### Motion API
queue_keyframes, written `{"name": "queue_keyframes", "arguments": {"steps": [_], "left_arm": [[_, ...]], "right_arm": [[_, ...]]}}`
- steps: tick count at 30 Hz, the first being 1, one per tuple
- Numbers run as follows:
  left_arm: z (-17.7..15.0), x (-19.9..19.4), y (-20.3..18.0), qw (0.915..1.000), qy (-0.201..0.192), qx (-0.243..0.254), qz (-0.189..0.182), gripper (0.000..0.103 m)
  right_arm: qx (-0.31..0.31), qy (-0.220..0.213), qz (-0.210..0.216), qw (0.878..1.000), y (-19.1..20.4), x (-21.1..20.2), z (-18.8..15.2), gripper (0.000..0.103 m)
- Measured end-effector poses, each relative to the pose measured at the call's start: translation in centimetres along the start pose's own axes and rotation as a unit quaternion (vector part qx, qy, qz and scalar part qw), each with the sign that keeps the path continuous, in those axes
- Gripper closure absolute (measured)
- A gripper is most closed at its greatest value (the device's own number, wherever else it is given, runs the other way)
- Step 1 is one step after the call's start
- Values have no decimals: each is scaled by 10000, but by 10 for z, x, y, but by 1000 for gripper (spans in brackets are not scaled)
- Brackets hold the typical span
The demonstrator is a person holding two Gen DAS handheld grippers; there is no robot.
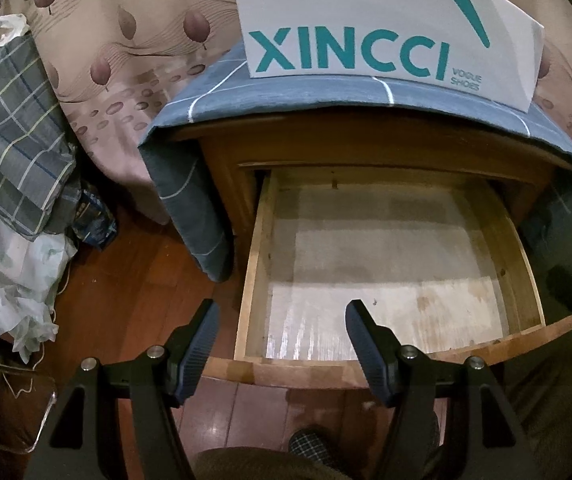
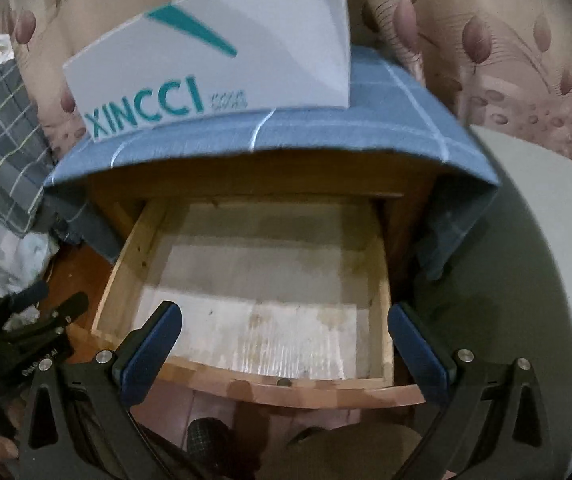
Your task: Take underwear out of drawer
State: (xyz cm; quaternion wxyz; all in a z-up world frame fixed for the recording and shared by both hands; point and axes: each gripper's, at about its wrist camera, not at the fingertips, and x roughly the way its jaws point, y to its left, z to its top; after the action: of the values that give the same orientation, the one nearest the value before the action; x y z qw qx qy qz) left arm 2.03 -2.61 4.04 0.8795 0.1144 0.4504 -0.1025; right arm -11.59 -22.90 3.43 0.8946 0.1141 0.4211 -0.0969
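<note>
Below both parted grippers, drawer (image 2: pixel 246 280)

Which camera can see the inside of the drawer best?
The left wrist view shows the drawer best: it is sharp, and nearly the whole bare pale bottom shows. The right wrist view also looks into the drawer, but it is blurred, and the right gripper's fingers cover the front corners.

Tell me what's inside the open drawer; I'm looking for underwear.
The drawer shows only its bare, stained bottom in both views; no underwear or other item is visible. The back strip under the nightstand top is shadowed, and the front wall hides the nearest edge.
</note>
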Motion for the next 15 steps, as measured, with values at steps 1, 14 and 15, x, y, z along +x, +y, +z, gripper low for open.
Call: {"name": "queue_keyframes", "arguments": {"steps": [1,14,15], "left_arm": [[0,0,-1,10000,9,14,-9,36],[0,2,-3,9999,71,63,-70,36],[0,2,-4,9999,72,71,-65,36]], "right_arm": [[-14,54,10,10000,1,4,-2,1],[-217,333,175,9991,12,21,-11,1],[-229,344,170,9990,12,22,-11,1]]}}
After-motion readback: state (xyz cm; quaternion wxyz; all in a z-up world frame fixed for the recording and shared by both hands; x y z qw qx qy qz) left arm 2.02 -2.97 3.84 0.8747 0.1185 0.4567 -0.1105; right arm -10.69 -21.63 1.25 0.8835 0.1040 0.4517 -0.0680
